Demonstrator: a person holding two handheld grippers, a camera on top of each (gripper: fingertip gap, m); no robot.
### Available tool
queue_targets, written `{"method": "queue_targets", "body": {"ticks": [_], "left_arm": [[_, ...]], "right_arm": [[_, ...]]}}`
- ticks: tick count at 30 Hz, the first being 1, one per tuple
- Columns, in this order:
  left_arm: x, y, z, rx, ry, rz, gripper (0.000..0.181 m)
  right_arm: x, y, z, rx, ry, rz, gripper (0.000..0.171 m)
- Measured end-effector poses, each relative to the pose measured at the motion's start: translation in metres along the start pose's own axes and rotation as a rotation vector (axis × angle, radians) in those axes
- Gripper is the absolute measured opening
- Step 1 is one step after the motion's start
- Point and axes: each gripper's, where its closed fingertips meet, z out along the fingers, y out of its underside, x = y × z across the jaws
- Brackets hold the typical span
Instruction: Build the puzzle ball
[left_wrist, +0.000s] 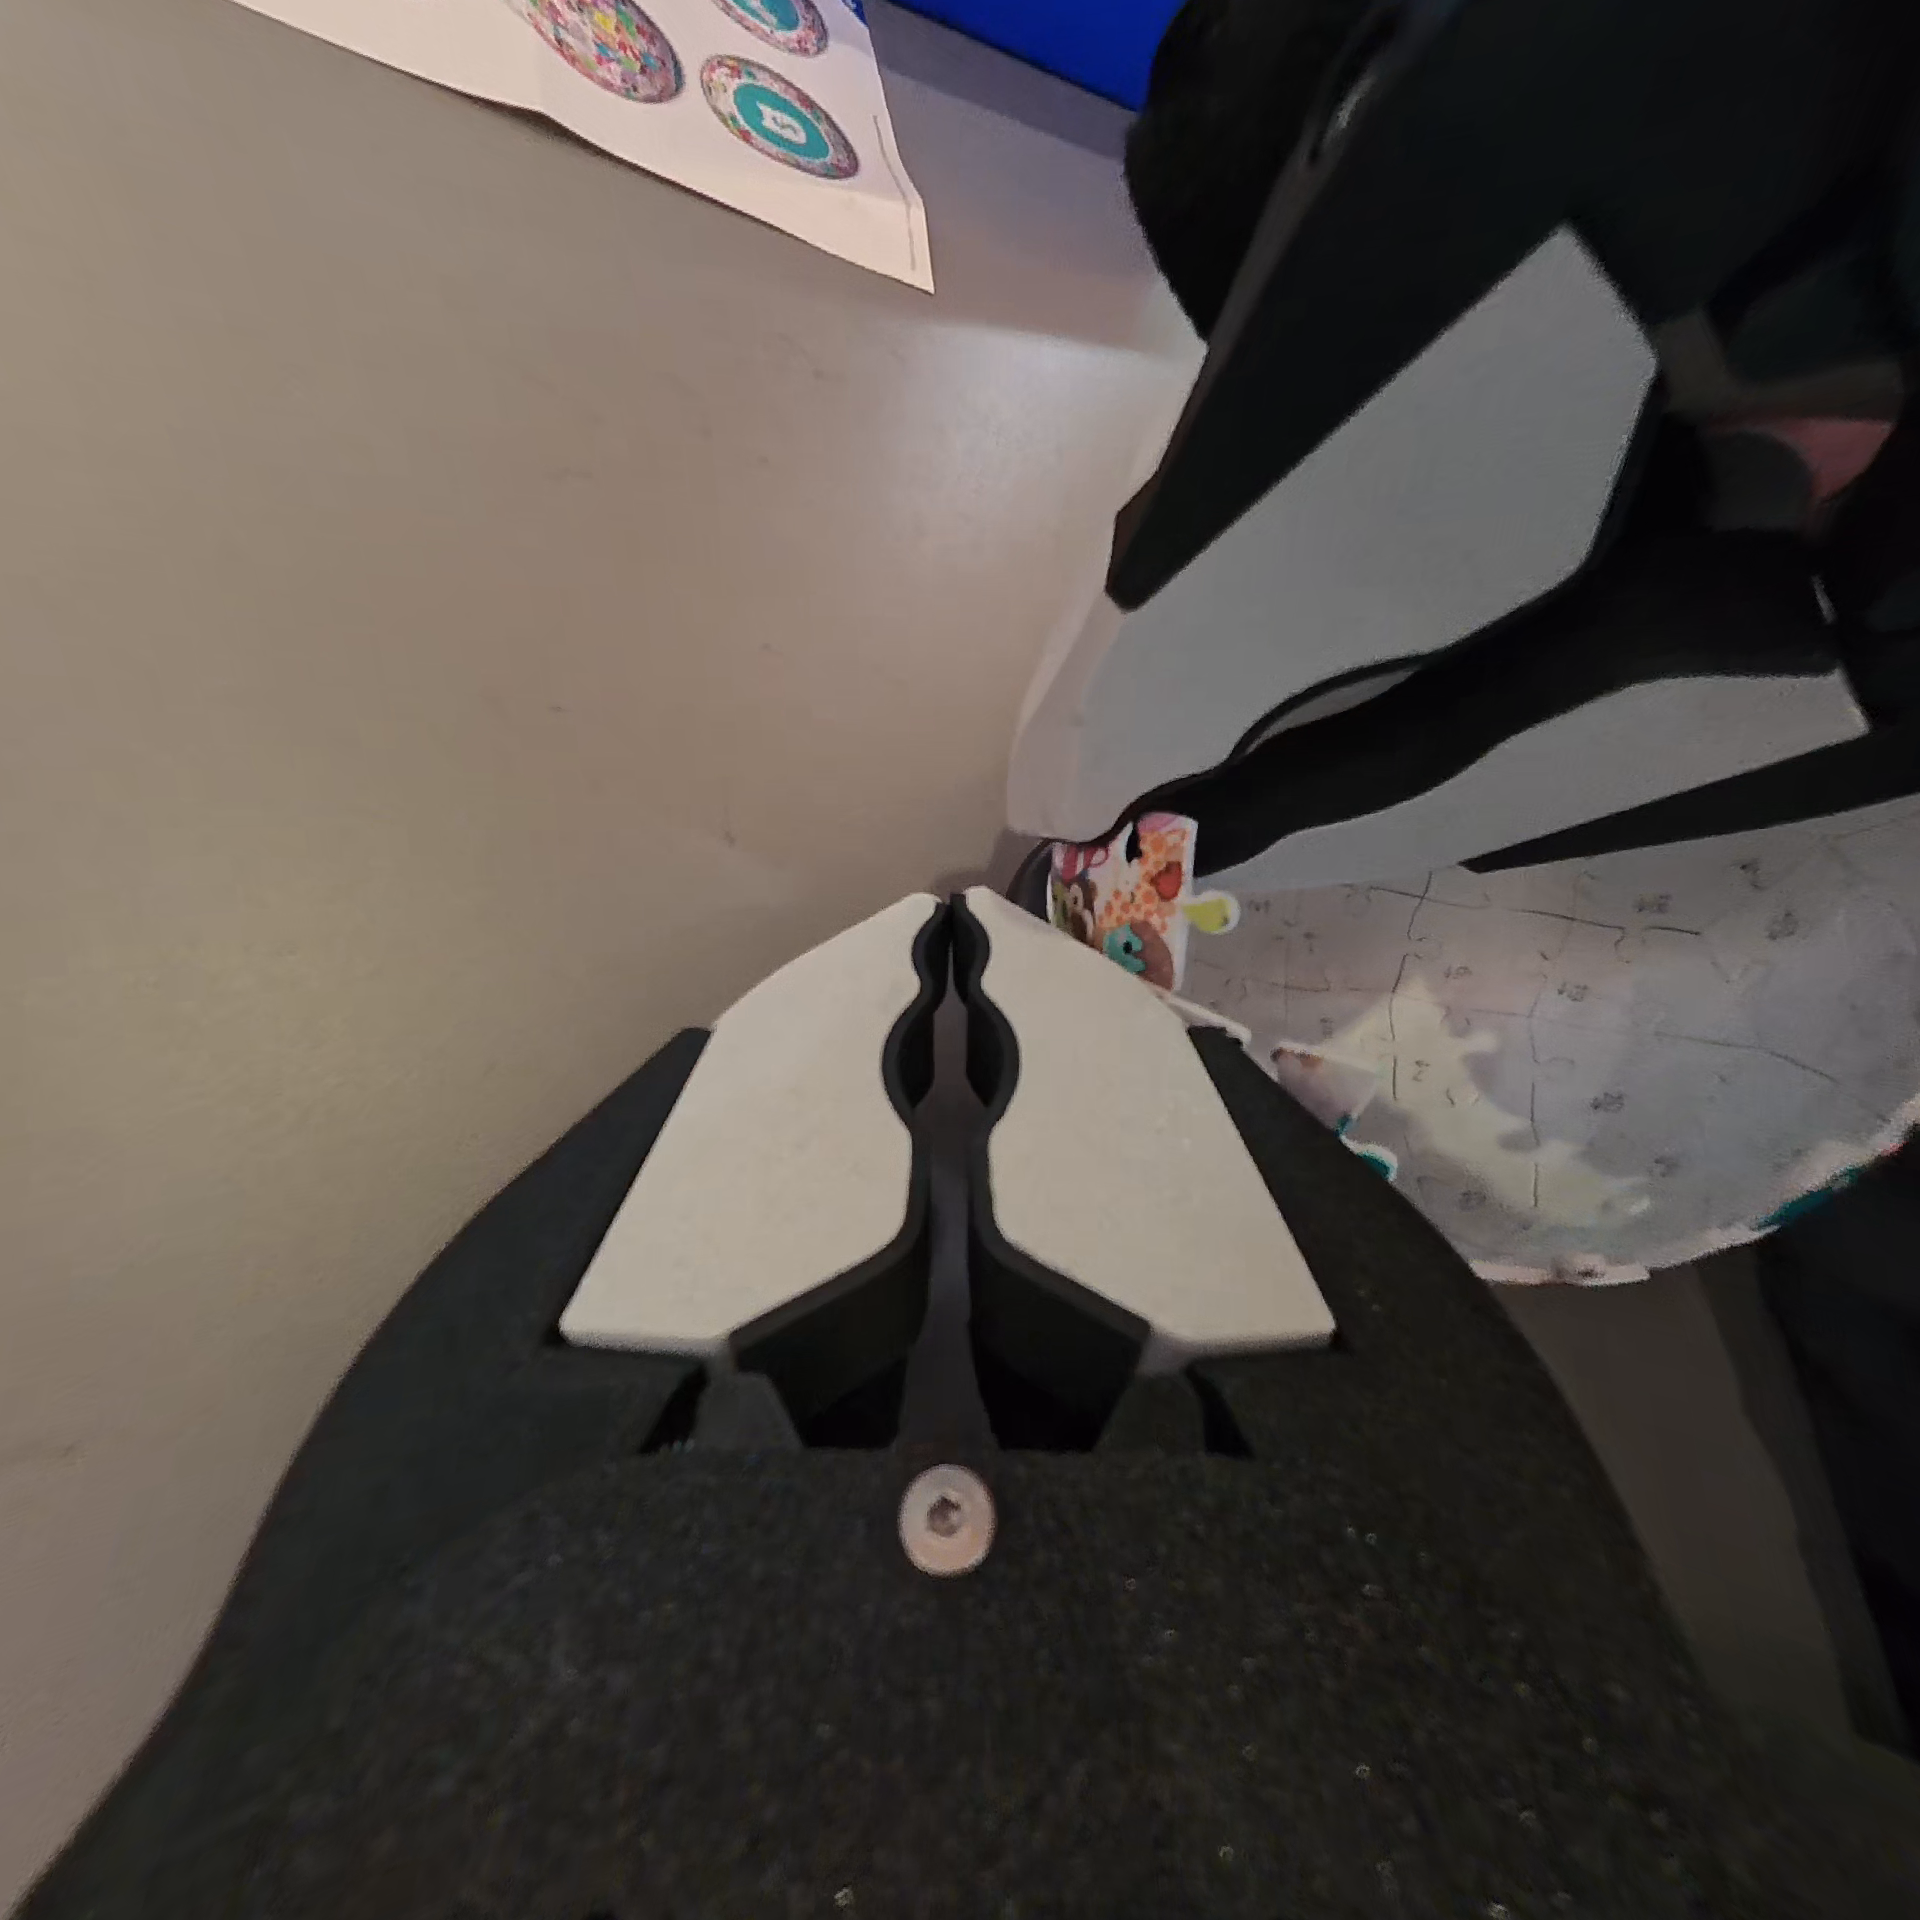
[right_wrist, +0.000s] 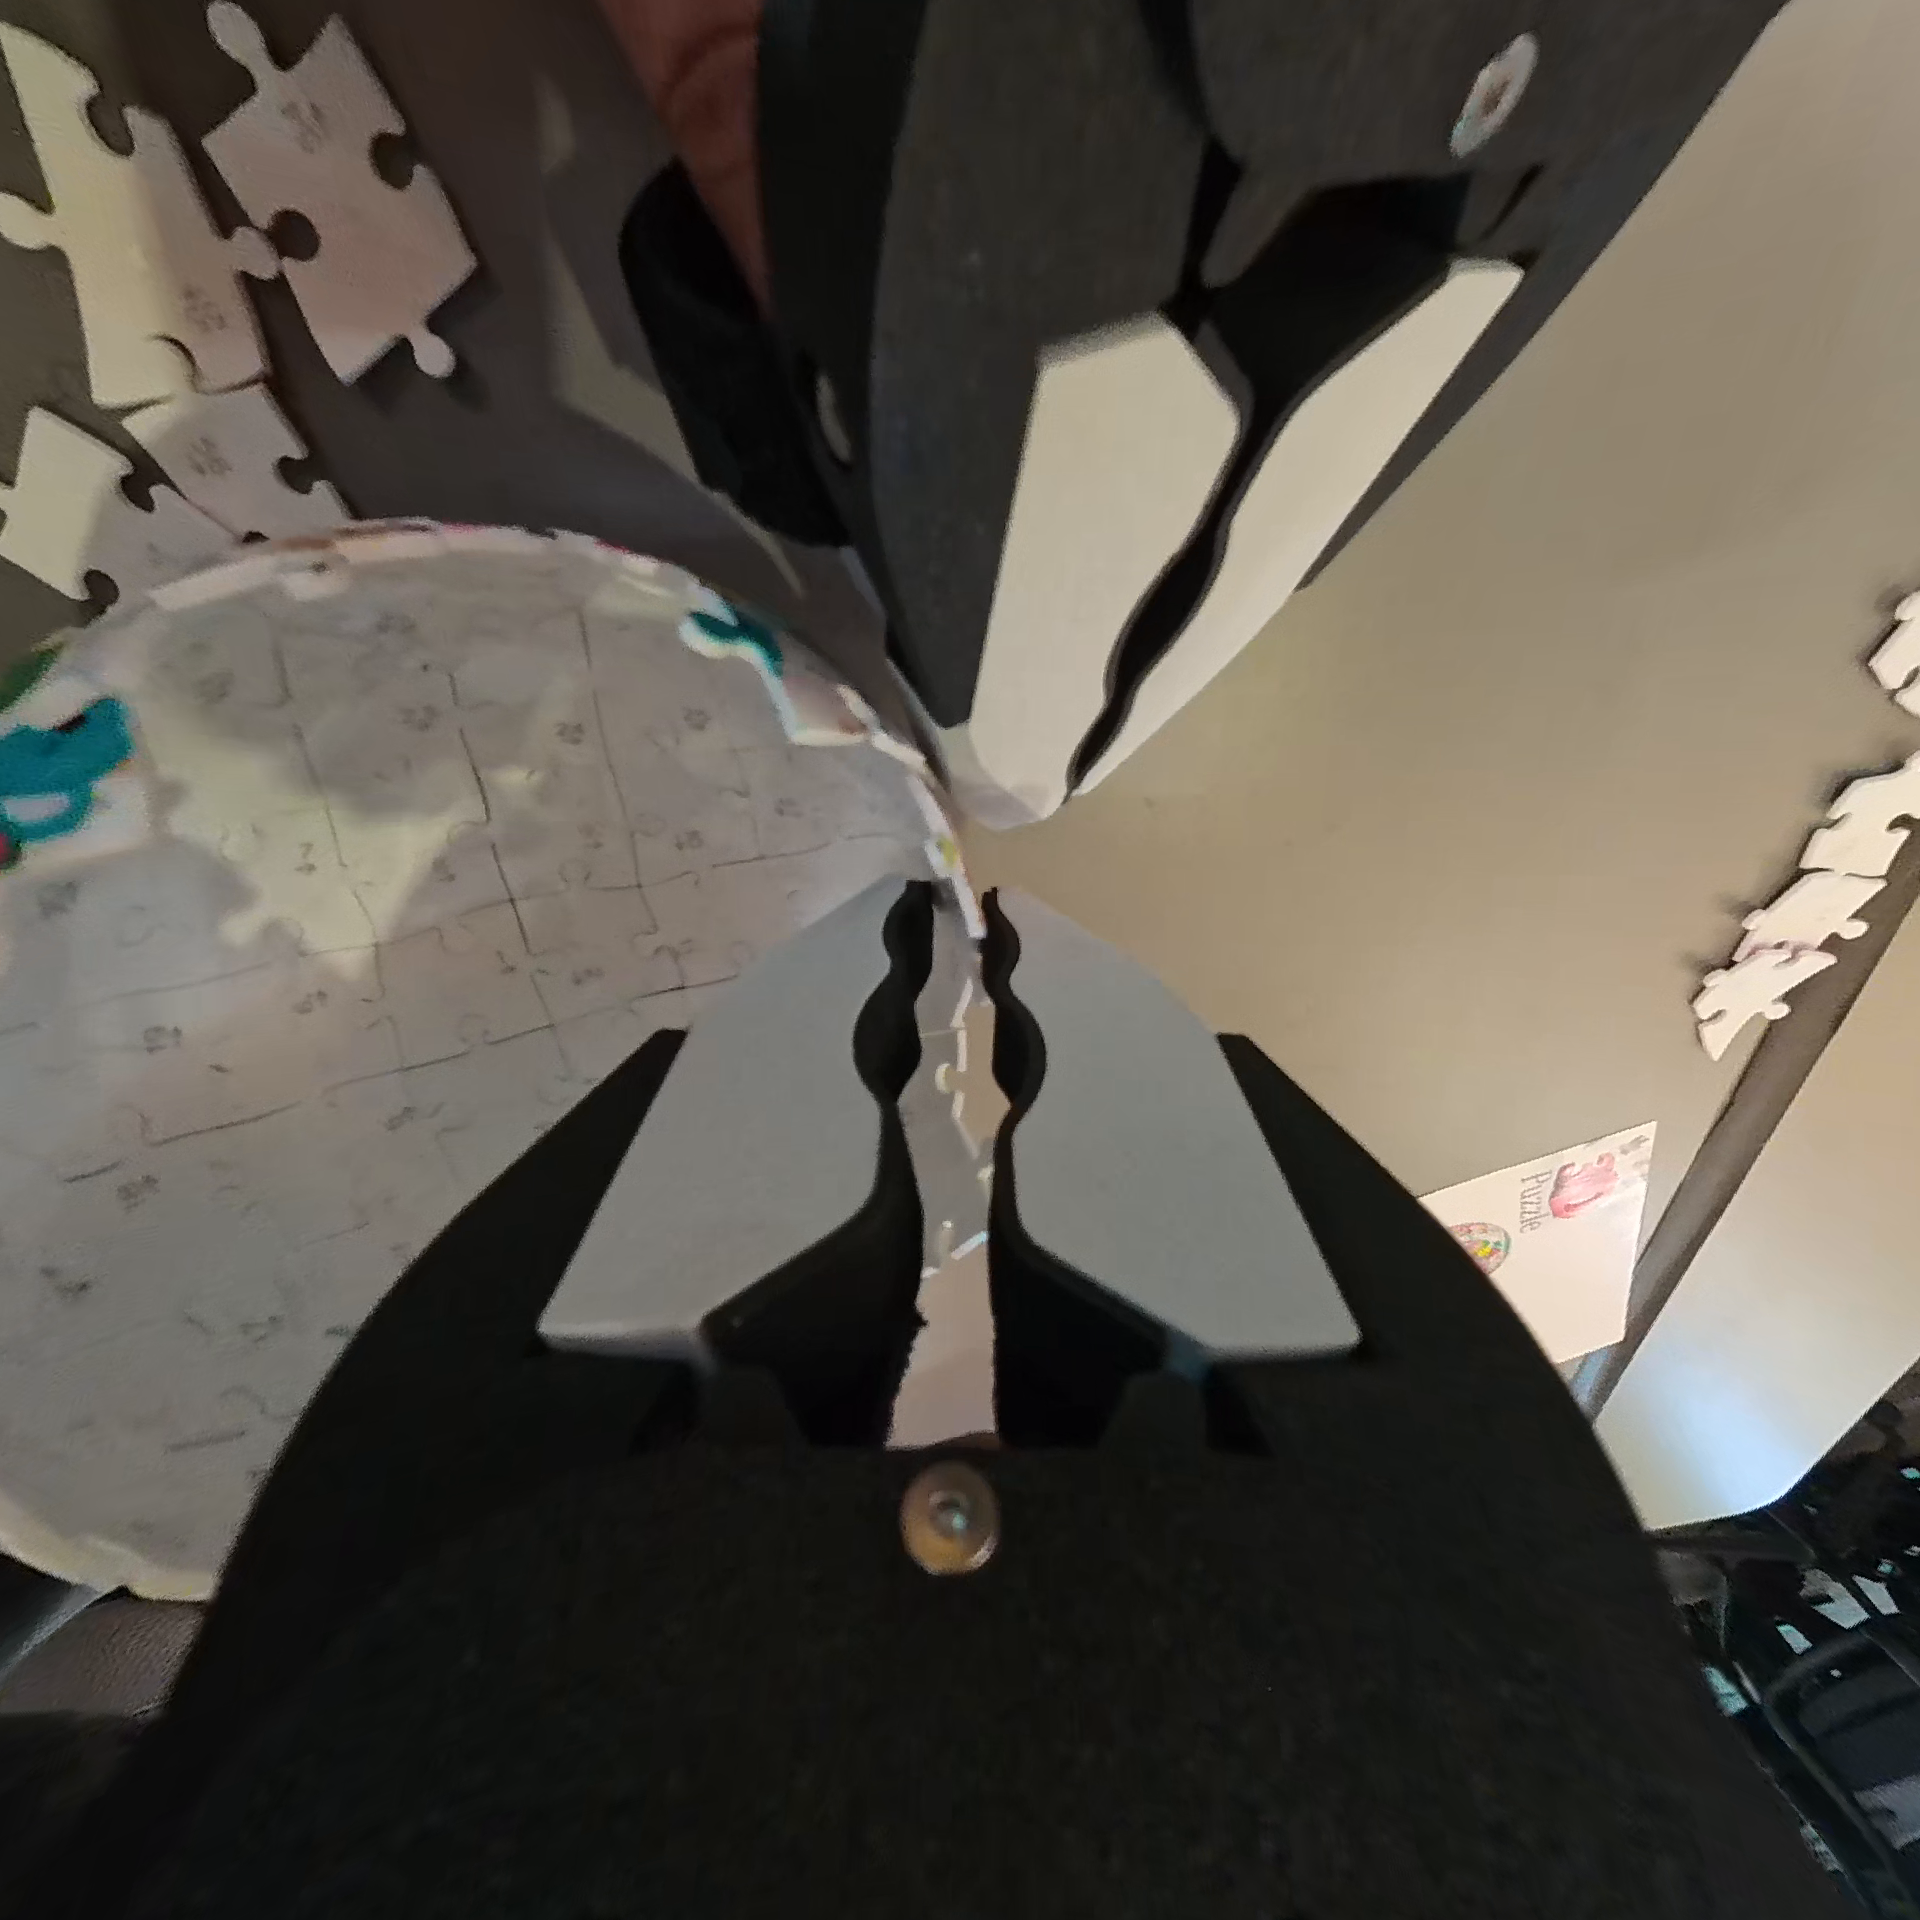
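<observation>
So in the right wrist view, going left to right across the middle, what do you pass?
Half-built puzzle ball → right gripper, shut on the ball's rim, with the left gripper tip just above it → bare table → strip of joined pieces near the right edge.

Left gripper (left_wrist: 951, 920): you see matt white pads in grainy black plastic.
Screw (left_wrist: 945, 1519): dull metal, behind your fingertips.
Puzzle ball (right_wrist: 364, 935): smooth, faintly glossy shell beside your right gripper (right_wrist: 951, 904).
Table (left_wrist: 416, 623): matt beige.
</observation>
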Motion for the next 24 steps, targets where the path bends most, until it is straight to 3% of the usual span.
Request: {"method": "queue_targets", "body": {"ticks": [5, 7, 9, 14, 18, 24], "left_arm": [[-0.003, -0.001, -0.001, 0.01, -0.004, -0.023, 0.0], [-0.005, -0.005, -0.004, 0.043, -0.007, -0.036, 0.0], [-0.007, -0.009, -0.008, 0.076, -0.008, -0.056, 0.0], [-0.006, -0.014, -0.014, 0.124, 0.0, -0.054, 0.0], [0.0, -0.004, -0.007, 0.053, 0.006, -0.017, 0.0], [0.001, 0.01, 0.004, -0.06, 0.004, -0.009, 0.0]], "right_arm": [[0.001, 0.0, 0.0, 0.003, -0.016, 0.013, 0.009], [0.002, -0.003, -0.005, 0.026, 0.0, 0.021, 0.022], [-0.001, -0.004, -0.013, 0.06, -0.005, 0.02, 0.025], [0.002, -0.004, -0.03, 0.171, 0.074, -0.127, 0.024], [0.012, -0.014, -0.032, 0.231, 0.171, -0.259, 0.018], [0.006, -0.021, -0.019, 0.161, 0.224, -0.308, 0.029]]}}
